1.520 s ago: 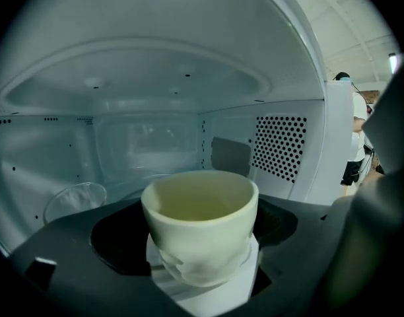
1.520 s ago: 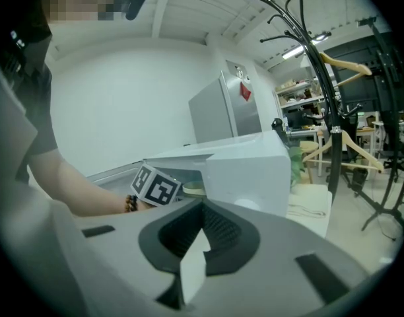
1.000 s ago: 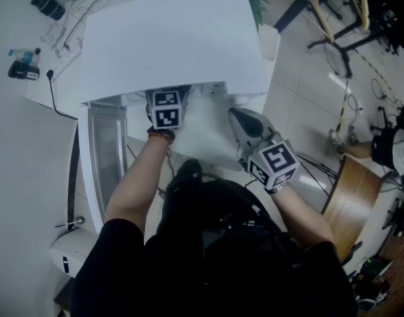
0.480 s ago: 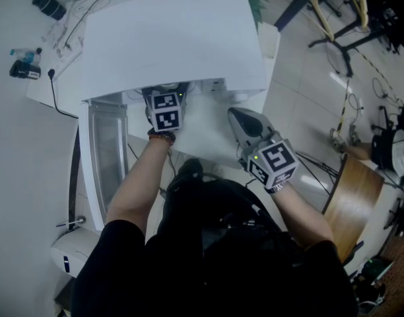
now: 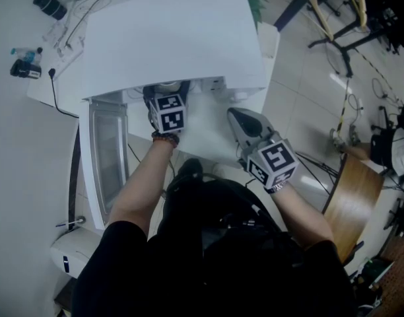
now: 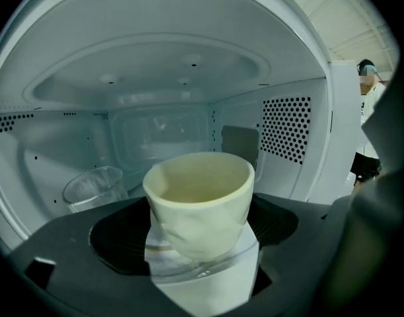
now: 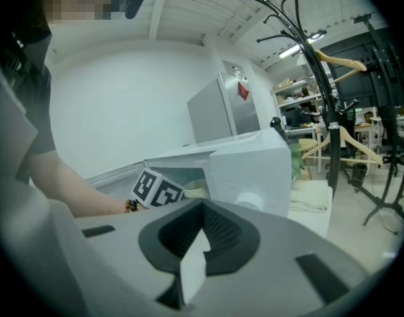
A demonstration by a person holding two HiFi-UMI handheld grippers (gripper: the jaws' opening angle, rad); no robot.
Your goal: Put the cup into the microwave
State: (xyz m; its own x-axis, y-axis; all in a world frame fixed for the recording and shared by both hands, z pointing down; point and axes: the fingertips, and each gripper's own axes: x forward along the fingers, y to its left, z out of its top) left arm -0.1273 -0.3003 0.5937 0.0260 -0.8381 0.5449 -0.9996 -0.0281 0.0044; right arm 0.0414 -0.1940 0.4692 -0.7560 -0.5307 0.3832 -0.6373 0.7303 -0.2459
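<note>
A cream cup (image 6: 199, 200) with a creased wall sits between the jaws of my left gripper (image 6: 202, 243), which is shut on it inside the white microwave (image 5: 169, 38). The cup's base is just over the glass turntable; whether they touch I cannot tell. In the head view only the left gripper's marker cube (image 5: 168, 113) shows at the oven's mouth, and its jaws are hidden under the top. My right gripper (image 5: 236, 116) hangs shut and empty to the right, in front of the microwave; its jaws (image 7: 203, 228) meet with nothing between them.
A clear glass (image 6: 93, 187) stands at the cavity's left, beside the cup. The microwave door (image 5: 106, 154) hangs open at the left. A camera and cables (image 5: 47, 4) lie on the table. A wooden chair (image 5: 350, 190) and stands (image 5: 334, 18) are at the right.
The left gripper's marker cube has tilted a little and shifted slightly toward me at the oven's mouth. The right gripper has stayed put.
</note>
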